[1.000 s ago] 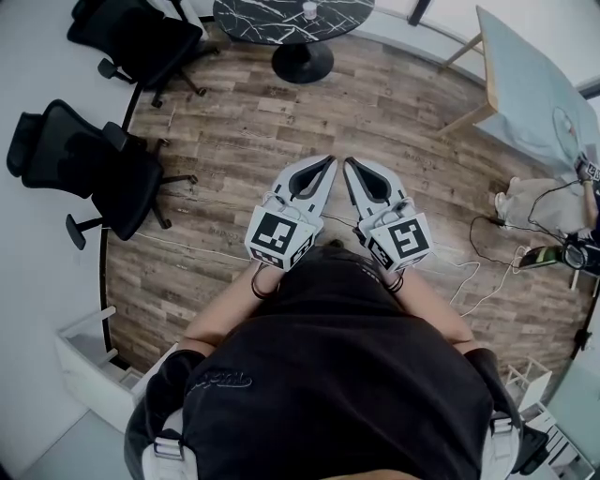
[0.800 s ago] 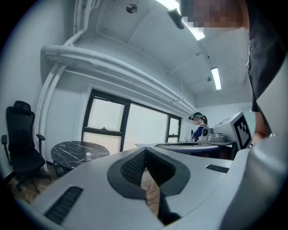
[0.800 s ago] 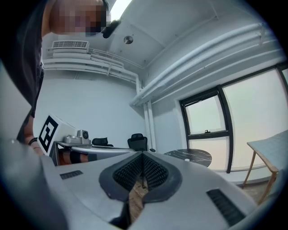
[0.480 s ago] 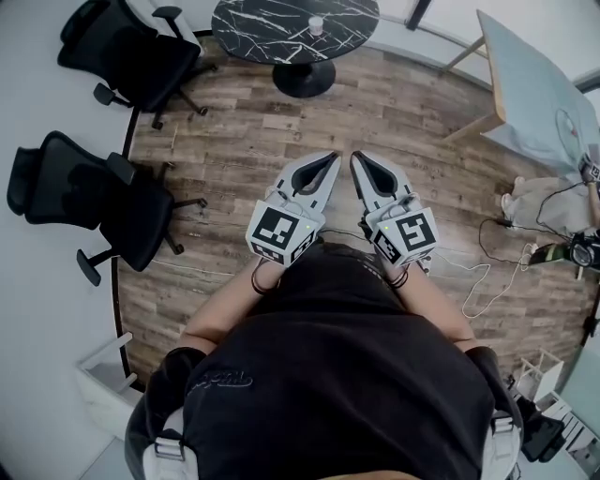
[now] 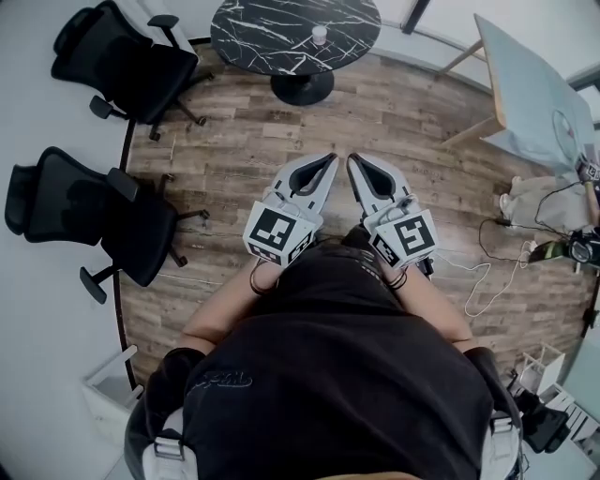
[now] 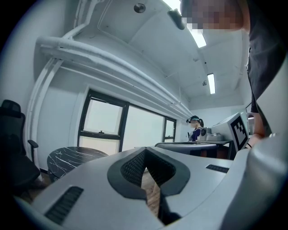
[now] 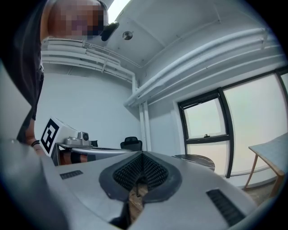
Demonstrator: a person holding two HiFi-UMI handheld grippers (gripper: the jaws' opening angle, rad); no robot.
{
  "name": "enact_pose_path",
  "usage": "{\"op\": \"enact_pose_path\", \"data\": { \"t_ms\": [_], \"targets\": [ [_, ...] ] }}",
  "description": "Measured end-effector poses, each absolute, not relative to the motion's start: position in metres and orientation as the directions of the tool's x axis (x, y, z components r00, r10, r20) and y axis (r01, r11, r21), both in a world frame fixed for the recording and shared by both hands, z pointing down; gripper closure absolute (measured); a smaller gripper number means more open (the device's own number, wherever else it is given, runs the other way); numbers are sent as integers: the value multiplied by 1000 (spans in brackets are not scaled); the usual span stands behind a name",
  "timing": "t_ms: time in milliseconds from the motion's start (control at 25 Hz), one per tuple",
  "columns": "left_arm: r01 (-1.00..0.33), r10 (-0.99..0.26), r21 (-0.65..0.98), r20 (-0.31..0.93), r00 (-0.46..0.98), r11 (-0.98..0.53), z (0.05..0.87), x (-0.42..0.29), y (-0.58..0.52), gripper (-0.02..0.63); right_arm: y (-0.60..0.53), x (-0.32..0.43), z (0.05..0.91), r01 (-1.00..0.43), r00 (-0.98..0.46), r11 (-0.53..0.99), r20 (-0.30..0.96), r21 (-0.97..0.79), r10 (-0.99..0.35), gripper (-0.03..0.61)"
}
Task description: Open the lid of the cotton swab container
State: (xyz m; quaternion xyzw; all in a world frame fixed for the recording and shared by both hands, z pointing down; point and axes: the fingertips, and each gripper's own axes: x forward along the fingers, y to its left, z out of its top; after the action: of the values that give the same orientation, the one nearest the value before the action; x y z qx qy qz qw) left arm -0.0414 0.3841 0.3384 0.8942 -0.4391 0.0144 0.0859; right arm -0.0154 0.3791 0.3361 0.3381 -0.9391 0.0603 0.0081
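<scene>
A small white container [image 5: 320,35] stands on the round black marble table [image 5: 281,28] at the far end of the wood floor; I cannot make out its lid. My left gripper [image 5: 328,162] and right gripper [image 5: 354,161] are held side by side in front of the person's torso, far from the table. Both are shut with nothing in them, tips pointing ahead. In the left gripper view the left gripper [image 6: 145,152] has its pads together, and the marble table [image 6: 74,157] lies low on the left. The right gripper [image 7: 142,156] is likewise shut, with the table [image 7: 194,158] beyond it.
Two black office chairs [image 5: 127,56] [image 5: 94,211] stand at the left of the floor. A pale table [image 5: 534,94] is at the right, with cables [image 5: 487,272] and another person [image 5: 548,202] near it. A white shelf [image 5: 108,394] sits at the lower left.
The head view has shifted: the marble table and its container show more fully, and the chairs sit lower in the picture. Both grippers keep the same shut pose.
</scene>
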Motion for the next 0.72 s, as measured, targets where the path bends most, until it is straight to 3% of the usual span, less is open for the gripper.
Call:
{"op": "enact_pose_path", "data": {
  "t_ms": [720],
  "targets": [
    [-841, -837, 142, 104, 537, -522, 338, -23, 329, 606, 317, 5, 338, -567, -822, 814, 30, -127, -568, 557]
  ]
}}
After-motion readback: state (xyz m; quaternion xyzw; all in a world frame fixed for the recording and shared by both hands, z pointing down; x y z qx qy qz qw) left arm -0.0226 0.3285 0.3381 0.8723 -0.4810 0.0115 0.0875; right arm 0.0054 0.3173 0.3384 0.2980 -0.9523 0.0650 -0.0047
